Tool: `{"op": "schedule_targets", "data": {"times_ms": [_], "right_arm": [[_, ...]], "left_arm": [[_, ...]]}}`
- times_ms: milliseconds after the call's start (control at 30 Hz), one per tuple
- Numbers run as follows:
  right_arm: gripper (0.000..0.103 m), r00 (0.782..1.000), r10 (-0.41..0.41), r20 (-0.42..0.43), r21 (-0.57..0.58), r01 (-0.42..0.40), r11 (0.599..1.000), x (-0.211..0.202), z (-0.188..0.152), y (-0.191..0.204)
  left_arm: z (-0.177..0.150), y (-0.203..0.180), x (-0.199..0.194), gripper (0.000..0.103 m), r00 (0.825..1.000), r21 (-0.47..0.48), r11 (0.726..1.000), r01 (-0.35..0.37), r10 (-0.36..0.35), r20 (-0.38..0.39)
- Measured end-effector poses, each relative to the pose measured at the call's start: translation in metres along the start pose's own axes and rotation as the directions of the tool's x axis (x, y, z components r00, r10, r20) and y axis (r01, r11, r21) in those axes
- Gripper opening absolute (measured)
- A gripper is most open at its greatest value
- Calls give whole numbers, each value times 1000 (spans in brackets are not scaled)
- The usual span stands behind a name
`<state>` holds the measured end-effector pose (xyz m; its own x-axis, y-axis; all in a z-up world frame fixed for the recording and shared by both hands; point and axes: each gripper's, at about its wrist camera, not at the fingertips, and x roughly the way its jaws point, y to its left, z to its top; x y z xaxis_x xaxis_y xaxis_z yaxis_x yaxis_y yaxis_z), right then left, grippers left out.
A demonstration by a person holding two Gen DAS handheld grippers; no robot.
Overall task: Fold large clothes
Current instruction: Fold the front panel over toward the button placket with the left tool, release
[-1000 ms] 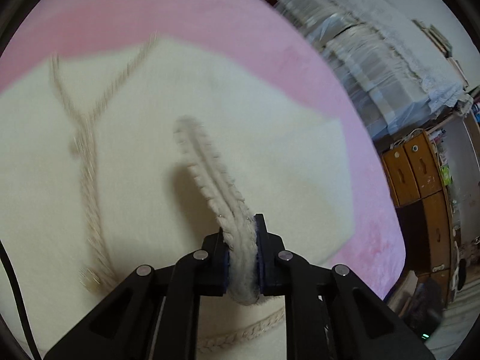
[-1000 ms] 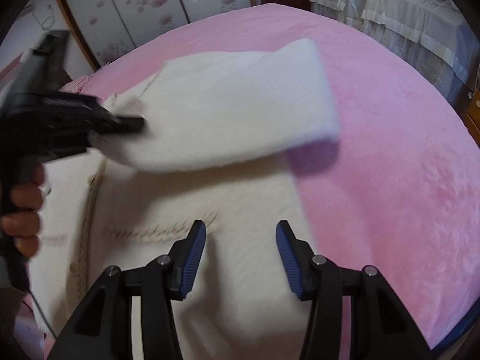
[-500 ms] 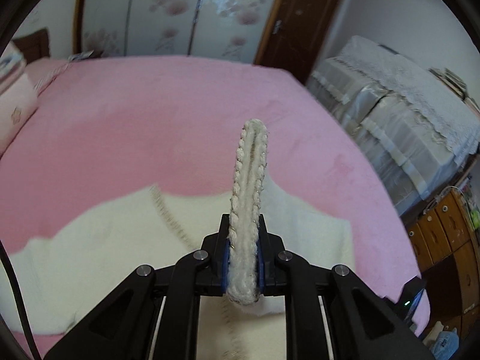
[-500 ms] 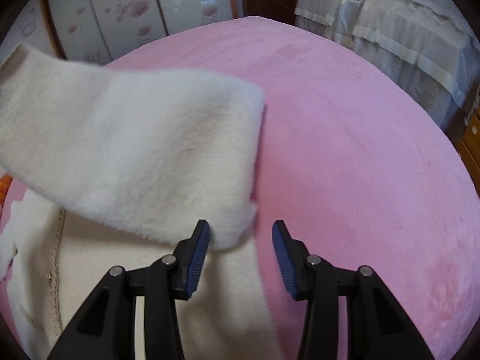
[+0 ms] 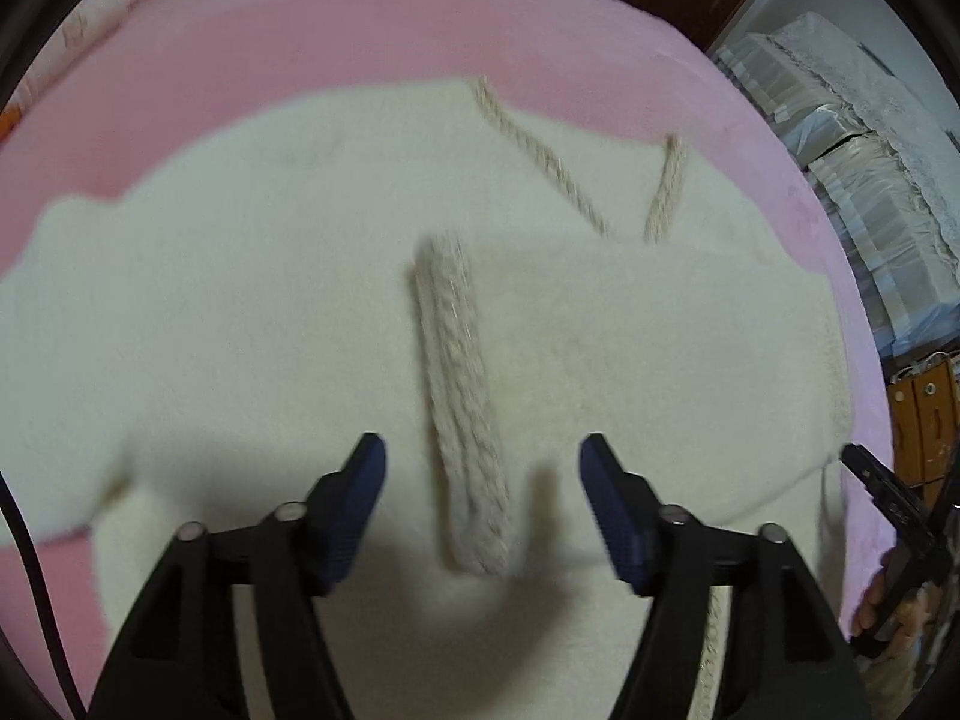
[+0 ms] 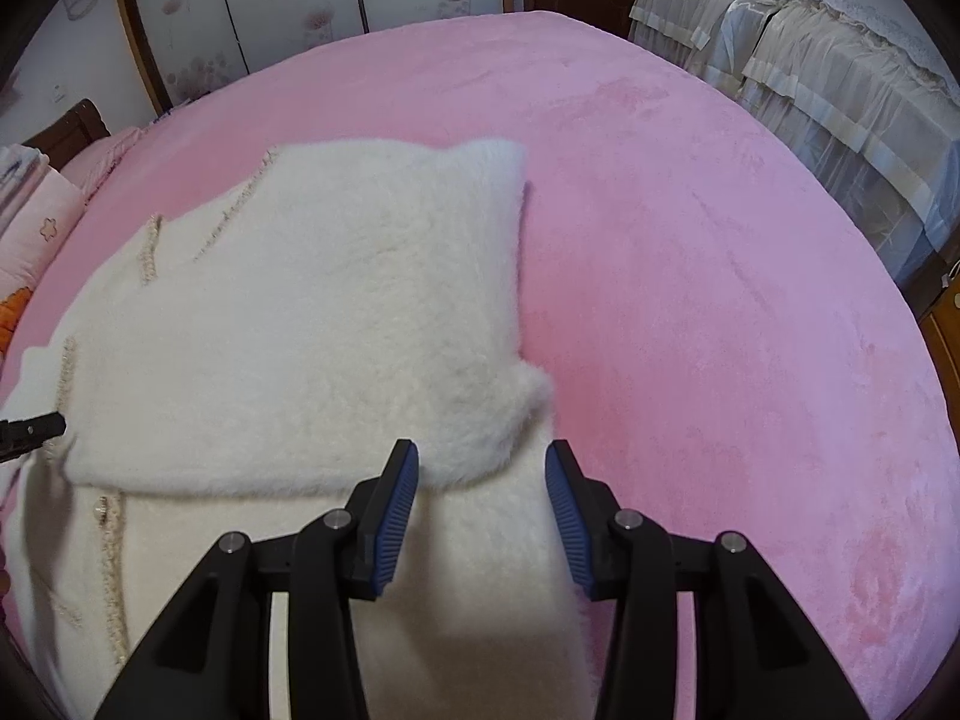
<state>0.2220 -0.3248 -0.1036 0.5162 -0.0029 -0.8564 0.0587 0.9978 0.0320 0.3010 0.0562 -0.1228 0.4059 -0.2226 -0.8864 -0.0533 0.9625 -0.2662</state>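
**Sleeve laid across sweater, left claw letting go of the cuff**

Cream fluffy sweater point(image 5: 240, 312) lies flat on the pink bed point(image 6: 720, 240), front up, braided neckline trim toward the far side. One sleeve point(image 6: 312, 324) is folded across the chest; its braided cuff point(image 5: 462, 408) sits near the middle of the body.

Left gripper point(image 5: 483, 504): jaws opening, cuff between them but the pads look clear of it on both sides, so it reads as released. The cuff's long axis runs straight away from the claw, roughly in line with its fingers, near end just ahead of the tips.

Right gripper point(image 6: 480, 492): jaws parted and opening slightly, gripping nothing. It hangs over the sweater's right edge, where the folded sleeve's corner sticks out just ahead of and between the fingers. Bare pink bed lies right of it.

Judgement: the sleeve fold on this side looks done. The other sleeve, off toward the left edge in the left view, still looks unfolded, and the left hand is nearer to it. The right hand is nearer to the folded side edge if that needs smoothing or the body needs folding in.
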Motion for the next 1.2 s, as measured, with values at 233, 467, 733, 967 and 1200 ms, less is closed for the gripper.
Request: {"op": "schedule_targets", "data": {"times_ms": [233, 467, 733, 967, 1200], "right_arm": [[60, 999, 43, 27, 32, -44, 998, 2, 26, -1], [60, 998, 49, 26, 84, -51, 995, 39, 78, -2], [21, 997, 71, 0, 144, -70, 987, 83, 110, -15], [42, 998, 60, 12, 250, -61, 966, 93, 97, -32], [44, 997, 41, 70, 156, -52, 986, 35, 79, -23]], "left_arm": [[24, 20, 20, 74, 999, -38, 999, 31, -33, -38], [38, 4, 41, 13, 995, -24, 995, 98, -99, -9], [71, -18, 18, 11, 989, 48, 998, 37, -43, 139], [70, -5, 57, 25, 998, -3, 999, -54, 54, 25], [39, -11, 1, 48, 984, 82, 984, -159, 152, 89]]}}
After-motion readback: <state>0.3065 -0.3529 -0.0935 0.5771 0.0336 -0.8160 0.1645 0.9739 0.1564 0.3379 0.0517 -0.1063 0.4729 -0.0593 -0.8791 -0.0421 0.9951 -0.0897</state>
